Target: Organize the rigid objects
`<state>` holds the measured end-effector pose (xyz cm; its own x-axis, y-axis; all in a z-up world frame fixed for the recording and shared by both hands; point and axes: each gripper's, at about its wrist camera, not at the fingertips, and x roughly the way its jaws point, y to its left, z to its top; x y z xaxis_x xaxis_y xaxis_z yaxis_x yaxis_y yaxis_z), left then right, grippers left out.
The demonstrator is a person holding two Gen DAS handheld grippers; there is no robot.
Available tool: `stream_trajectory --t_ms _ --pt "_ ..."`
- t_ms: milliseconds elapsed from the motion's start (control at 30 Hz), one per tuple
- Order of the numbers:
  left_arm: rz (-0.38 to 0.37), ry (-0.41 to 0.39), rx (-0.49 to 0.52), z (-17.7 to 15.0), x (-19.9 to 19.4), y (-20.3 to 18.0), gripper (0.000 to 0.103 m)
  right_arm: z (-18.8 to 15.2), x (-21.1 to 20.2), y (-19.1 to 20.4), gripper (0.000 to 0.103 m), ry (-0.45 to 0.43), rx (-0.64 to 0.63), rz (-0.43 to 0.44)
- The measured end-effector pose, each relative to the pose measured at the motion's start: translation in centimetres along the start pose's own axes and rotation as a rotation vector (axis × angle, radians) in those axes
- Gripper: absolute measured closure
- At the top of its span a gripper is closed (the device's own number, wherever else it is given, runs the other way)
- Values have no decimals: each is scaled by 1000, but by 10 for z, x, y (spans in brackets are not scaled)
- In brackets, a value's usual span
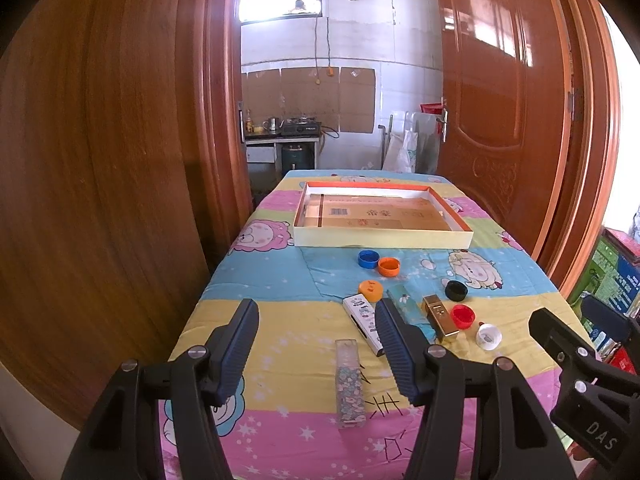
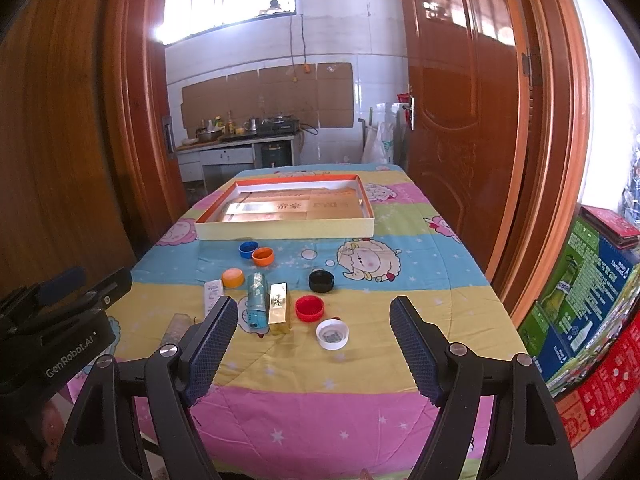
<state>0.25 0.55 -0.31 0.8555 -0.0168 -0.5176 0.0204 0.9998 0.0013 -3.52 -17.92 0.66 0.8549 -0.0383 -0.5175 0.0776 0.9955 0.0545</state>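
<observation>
Holding both grippers, left gripper [image 1: 316, 344] and right gripper [image 2: 314, 344], released, you faced gold bar [image 2: 279, 308] beside tray [image 2: 288, 233]: stiff, slick; grasp long sides.

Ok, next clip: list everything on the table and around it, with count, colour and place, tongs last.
Shallow box: 1, cream walls, orange rim, far end of table, cardboard inside.
Bottle caps: 6; blue and orange touching, near box; orange; black; red; white nearest.
Gold box: 1, mid-table.
Teal box: 1, left of gold box.
White printed box: 1, left of teal box.
Clear patterned box: 1, nearest on left.
Tablecloth: 1, pink, yellow, blue cartoon print.
Doors: brown, both sides.
Left tongs: black, open, holding nothing.
Right tongs: black, open, holding nothing.
</observation>
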Motion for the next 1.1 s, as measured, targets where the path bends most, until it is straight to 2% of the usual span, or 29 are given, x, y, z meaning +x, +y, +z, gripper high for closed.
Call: stream_trajectory --t_ms 1100 --pt "7 -5 -1 -2 0 2 42 -1 -2 -2 23 2 2 6"
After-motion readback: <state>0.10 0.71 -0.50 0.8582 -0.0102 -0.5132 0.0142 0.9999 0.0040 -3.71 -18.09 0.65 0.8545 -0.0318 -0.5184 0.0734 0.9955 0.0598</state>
